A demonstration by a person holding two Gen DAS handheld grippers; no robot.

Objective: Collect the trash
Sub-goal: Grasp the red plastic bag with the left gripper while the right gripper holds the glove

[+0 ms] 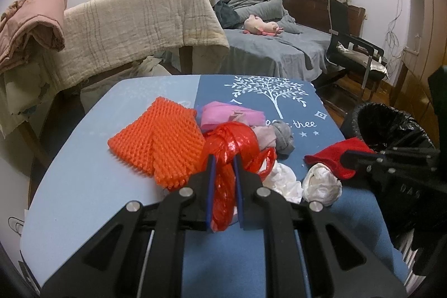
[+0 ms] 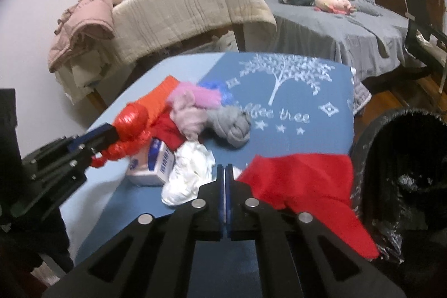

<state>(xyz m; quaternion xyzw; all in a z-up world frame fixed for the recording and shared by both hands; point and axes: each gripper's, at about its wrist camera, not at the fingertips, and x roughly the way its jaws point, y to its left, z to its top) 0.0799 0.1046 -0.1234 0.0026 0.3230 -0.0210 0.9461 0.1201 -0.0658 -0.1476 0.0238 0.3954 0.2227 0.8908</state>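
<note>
Your left gripper (image 1: 223, 161) is clenching the crumpled red plastic bag (image 1: 232, 144) on the blue table (image 1: 83, 200). Your right gripper (image 2: 225, 168) is sitting fully closed beside the red cloth (image 2: 301, 180), near the black-lined bin (image 2: 405, 158); whether it is pinching the cloth's edge, I cannot tell.

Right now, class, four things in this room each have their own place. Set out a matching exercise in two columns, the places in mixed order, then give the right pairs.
Things:
1. red bag
2. orange mesh
3. bin
4. plush toy

Places:
A. on the bed
B. pinched in the left claw
C. lying flat on the table
D. beside the table, lined in black

Pairs: 1-B, 2-C, 3-D, 4-A
</note>
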